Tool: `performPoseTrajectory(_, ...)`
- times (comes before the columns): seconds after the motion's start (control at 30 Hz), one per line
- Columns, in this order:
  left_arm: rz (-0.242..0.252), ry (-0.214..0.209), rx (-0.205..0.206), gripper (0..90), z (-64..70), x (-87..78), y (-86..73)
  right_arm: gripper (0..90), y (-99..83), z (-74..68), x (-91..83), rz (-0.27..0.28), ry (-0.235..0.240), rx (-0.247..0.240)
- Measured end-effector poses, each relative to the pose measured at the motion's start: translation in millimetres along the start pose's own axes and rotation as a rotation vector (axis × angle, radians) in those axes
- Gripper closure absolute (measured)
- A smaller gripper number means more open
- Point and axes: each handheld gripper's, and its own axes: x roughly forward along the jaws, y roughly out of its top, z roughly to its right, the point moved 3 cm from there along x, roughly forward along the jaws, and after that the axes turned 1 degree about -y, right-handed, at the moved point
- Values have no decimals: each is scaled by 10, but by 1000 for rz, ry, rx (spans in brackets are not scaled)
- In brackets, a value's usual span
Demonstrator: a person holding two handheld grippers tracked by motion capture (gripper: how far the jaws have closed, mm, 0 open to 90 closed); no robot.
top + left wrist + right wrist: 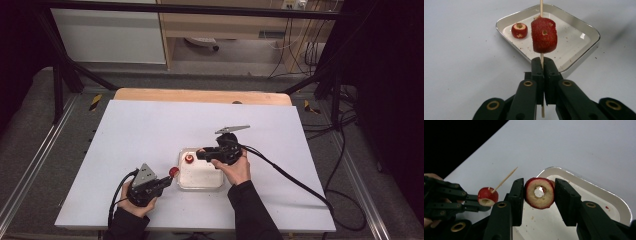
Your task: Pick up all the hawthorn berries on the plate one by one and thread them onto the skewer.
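Note:
My left gripper point(542, 60) is shut on a thin wooden skewer point(541, 7). A red fruit piece point(544, 35) is impaled on the skewer just above the jaws. In the high view this gripper point(167, 180) sits at the left edge of the shallow metal tray point(200, 186). A second red piece, cored like a ring point(519, 30), lies on the tray floor in the far corner. My right gripper point(539, 181) is open just above that ring point(539, 193), with a jaw standing on either side of it. The skewered piece point(487, 196) shows to its left.
The tray point(586, 28) holds only crumbs besides the ring. White table surface point(150, 130) lies all around it. Cables trail from both grippers toward the right and front edges, and a wooden strip point(200, 95) runs along the far edge.

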Motion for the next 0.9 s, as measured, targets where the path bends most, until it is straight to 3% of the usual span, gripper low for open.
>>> performPoseTrajectory(0.23,34,2,-24,878,41,-21,20,611,10,29,-86,146,22,78)
performPoseTrajectory(0.47,54,0,-60,878,90,-16,24,611,3,50,-101,257,50,145)
performPoseTrajectory(0.9,95,-21,-111,878,194,6,50,612,35,-27,-82,443,75,194)
